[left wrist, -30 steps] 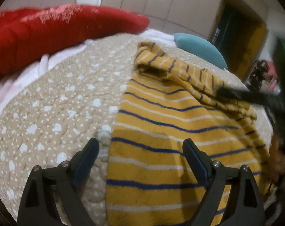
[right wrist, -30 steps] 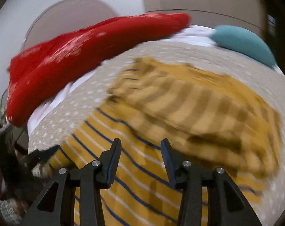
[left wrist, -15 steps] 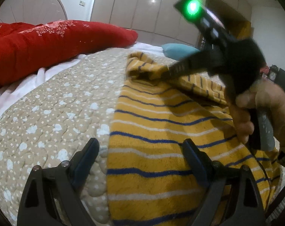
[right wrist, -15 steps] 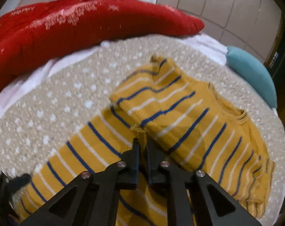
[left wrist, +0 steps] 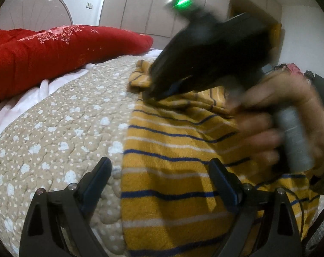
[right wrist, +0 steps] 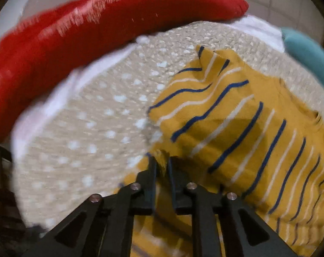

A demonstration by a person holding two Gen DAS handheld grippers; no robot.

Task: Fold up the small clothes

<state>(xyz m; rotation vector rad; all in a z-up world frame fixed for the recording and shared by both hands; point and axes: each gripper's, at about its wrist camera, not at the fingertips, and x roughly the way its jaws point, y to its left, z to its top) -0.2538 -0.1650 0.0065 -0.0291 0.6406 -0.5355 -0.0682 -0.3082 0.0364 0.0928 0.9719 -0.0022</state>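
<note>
Quilted bed (left wrist: 55, 128), right claw (right wrist: 162, 162) now opening on striped shirt (left wrist: 172, 150)

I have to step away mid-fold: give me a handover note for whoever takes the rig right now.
Left gripper: open, holding nothing, hovering over the near hem of the striped shirt.
Right gripper: jaws opening, a fold of shirt fabric between them.
Shirt lies on the dotted quilt, below the red duvet.
Done: one sleeve is folded across the body.
Left: the other folds, not yet made.
</note>
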